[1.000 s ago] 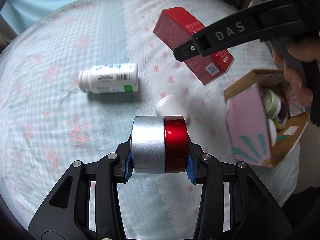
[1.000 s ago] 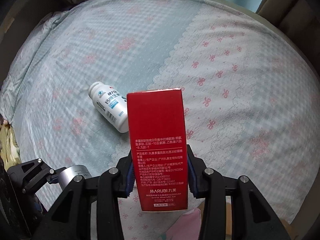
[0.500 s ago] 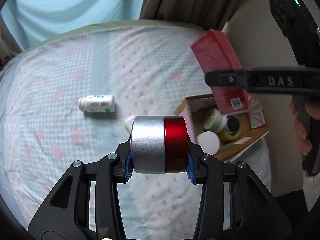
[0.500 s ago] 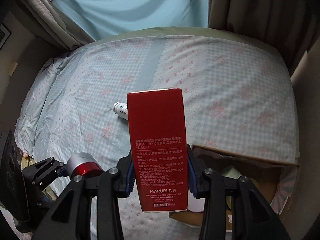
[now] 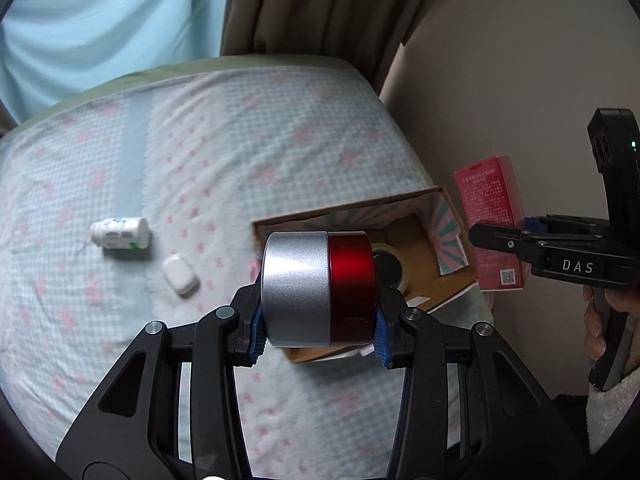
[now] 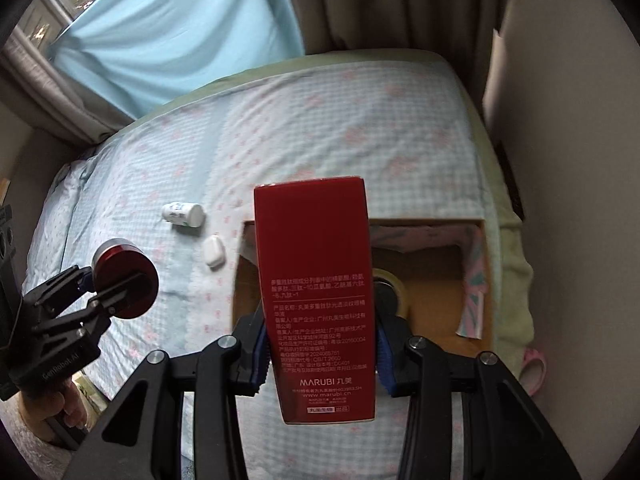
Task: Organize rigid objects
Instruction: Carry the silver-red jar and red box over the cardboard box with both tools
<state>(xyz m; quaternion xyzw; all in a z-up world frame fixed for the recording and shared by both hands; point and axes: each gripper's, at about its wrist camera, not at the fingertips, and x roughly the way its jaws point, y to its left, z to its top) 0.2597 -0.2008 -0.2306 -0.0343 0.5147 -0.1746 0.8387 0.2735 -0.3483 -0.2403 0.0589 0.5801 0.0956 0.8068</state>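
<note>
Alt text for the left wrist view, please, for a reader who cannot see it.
The left tongs grip a silver-and-red round tin above an open cardboard box at the bed's edge. At right, the right tongs hold a red carton upright. A white pill bottle and small white case lie on the floral bedsheet.
</note>
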